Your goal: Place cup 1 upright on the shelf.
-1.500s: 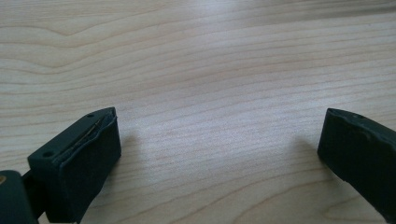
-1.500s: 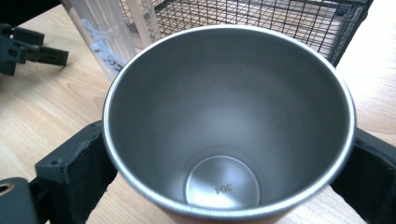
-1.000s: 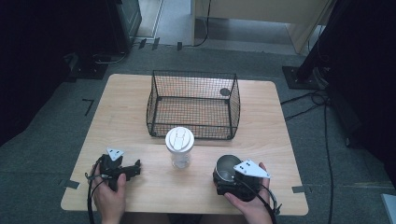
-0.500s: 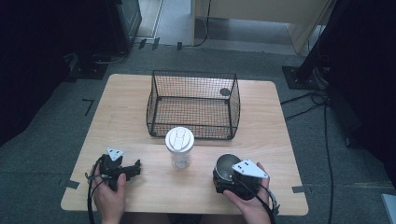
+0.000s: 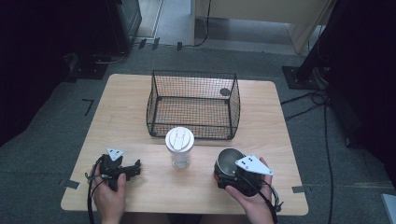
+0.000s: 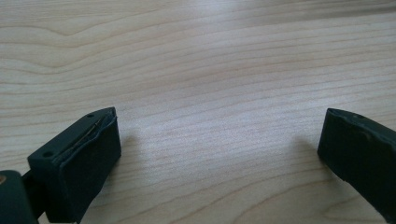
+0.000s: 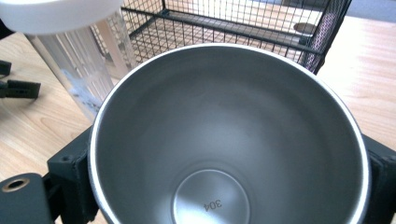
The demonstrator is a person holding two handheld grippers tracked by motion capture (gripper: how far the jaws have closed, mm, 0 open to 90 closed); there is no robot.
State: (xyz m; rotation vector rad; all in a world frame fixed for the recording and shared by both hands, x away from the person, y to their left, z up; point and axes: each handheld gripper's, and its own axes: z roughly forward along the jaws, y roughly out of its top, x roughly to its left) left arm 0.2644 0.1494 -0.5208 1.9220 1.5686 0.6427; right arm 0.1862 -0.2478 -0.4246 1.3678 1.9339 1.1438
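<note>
The right gripper (image 5: 223, 175) has just closed on the steel cup (image 7: 229, 140) (upright), the left gripper (image 6: 219, 149) gapes wide over bare table (image 6: 210, 70)

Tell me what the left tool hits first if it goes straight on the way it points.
Probably the clear cup: the left tool lies low on the table, its open jaws aimed sideways at the cup's base. Depth is unclear; it might pass just in front.
</note>
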